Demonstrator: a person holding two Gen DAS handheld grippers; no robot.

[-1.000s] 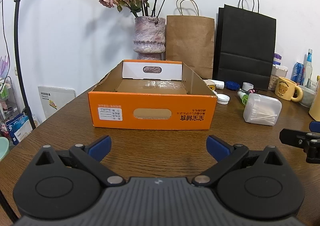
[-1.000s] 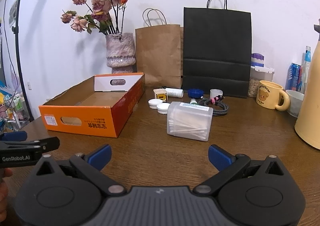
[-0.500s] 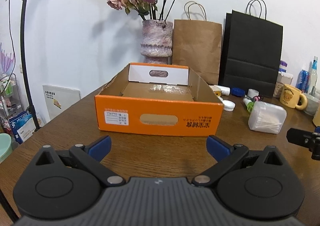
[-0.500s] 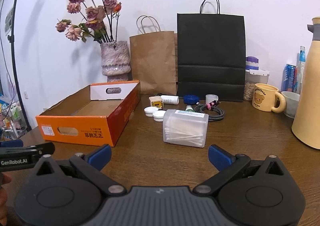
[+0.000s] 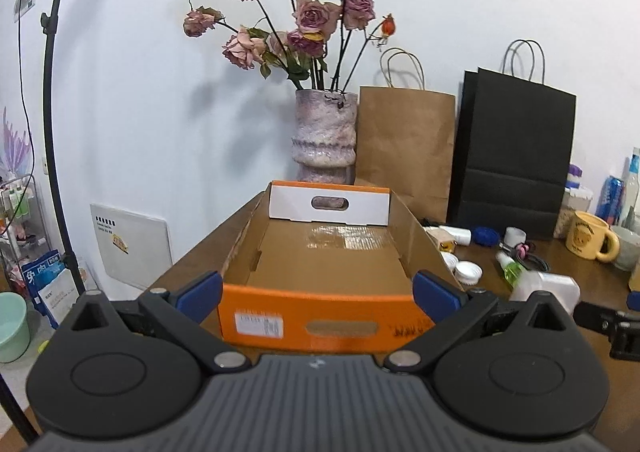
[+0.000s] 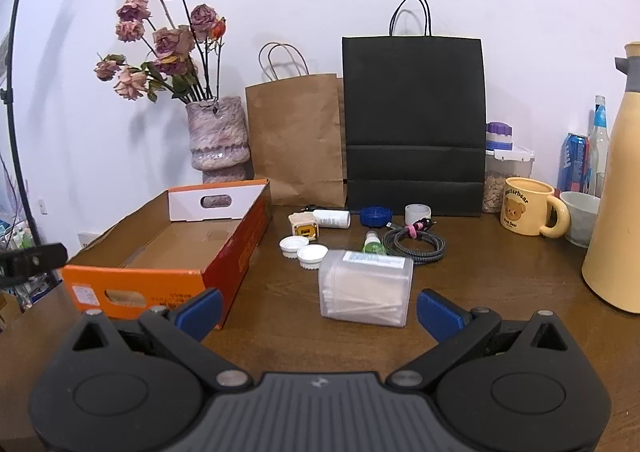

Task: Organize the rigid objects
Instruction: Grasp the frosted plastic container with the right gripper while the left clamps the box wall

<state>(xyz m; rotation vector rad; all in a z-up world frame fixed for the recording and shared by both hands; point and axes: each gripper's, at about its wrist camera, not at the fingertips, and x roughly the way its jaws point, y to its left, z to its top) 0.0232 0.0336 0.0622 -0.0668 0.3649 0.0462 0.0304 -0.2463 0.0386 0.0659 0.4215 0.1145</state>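
Orange cardboard box stands empty along the desk's left edge in the left wrist view, its near end wall just beyond the left gripper, whose jaws are spread wide and carry nothing.

In the right wrist view the right gripper, likewise released and empty, faces the clear cotton-swab case, which lies near the desk's middle, just right of the box. Behind it sit two white caps, a small green bottle and a coiled cable. Nothing looks sorted yet, so this seems the first reach; next, the jaws should straddle the case's short sides before closing.
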